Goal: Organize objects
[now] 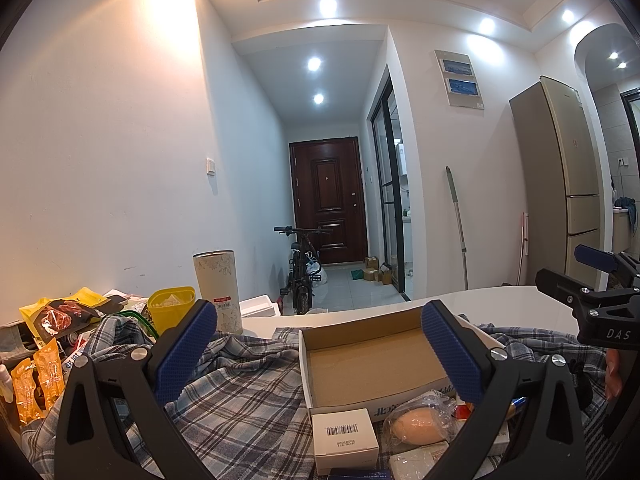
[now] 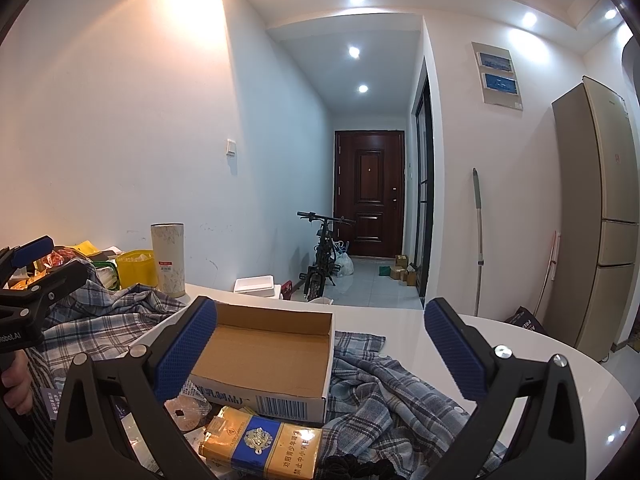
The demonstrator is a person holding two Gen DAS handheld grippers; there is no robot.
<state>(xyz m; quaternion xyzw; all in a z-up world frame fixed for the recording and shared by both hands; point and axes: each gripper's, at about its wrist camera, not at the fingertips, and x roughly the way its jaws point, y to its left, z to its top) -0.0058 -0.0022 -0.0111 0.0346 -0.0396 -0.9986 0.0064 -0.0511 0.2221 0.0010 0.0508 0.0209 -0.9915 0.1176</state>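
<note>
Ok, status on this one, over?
Left tool open, right tool open, both empty. Cardboard box empty. Plaid shirt bunched around it.

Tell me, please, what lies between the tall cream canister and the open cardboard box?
In both views, only rumpled plaid cloth and a strip of white tabletop lie between the canister and the cardboard box; no other object sits there.

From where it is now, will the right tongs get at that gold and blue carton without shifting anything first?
Probably yes. The right tongs are open and hold nothing, and the gold and blue carton lies below them, its top uncovered. The cardboard box sits just behind it, so come down from above.
</note>
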